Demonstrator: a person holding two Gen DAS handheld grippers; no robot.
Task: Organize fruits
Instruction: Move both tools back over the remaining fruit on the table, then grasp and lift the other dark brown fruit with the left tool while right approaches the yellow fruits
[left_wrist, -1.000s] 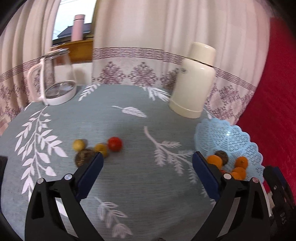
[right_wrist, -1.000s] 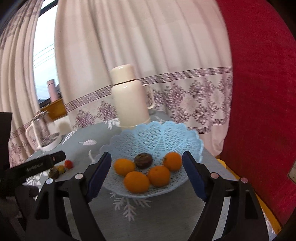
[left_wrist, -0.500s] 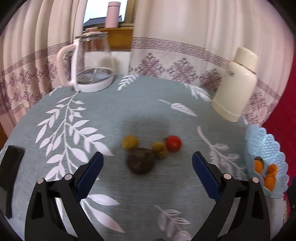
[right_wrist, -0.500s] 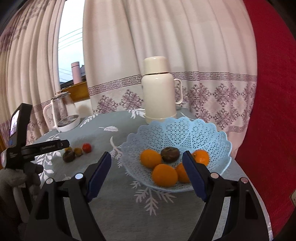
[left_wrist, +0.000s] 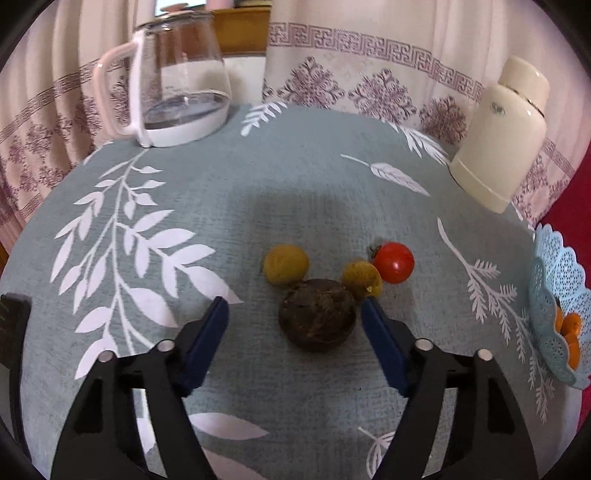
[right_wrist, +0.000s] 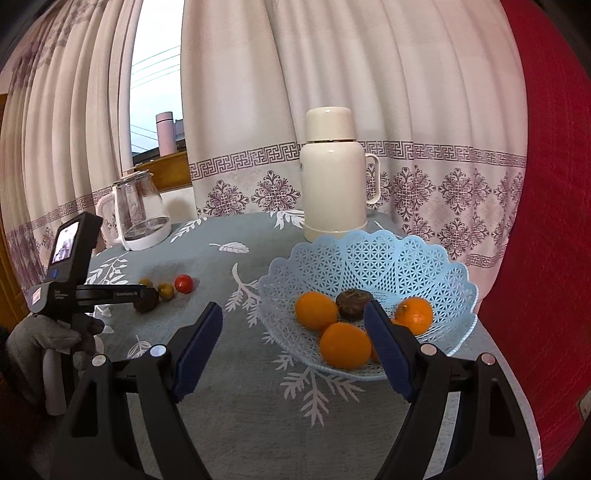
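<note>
A dark brown wrinkled fruit (left_wrist: 317, 318) lies on the teal tablecloth, with two small yellow fruits (left_wrist: 285, 264) (left_wrist: 361, 277) and a red tomato (left_wrist: 393, 262) just behind it. My left gripper (left_wrist: 293, 308) is open and the dark fruit sits between its fingertips, nearer the right one. The light blue basket (right_wrist: 388, 258) holds several oranges (right_wrist: 316, 310) and a dark fruit (right_wrist: 355, 302). My right gripper (right_wrist: 293, 317) is open and empty in front of the basket. The left gripper also shows in the right wrist view (right_wrist: 144, 295).
A glass kettle (left_wrist: 177, 77) stands at the back left and a cream thermos (left_wrist: 502, 136) at the back right. Curtains hang behind the table. A red surface (right_wrist: 546, 221) lies to the right of the basket (left_wrist: 554, 306).
My left gripper has swung left from the basket and closed in on the loose fruits, so the dark fruit now sits between its open fingers. The right gripper has turned slightly left.
</note>
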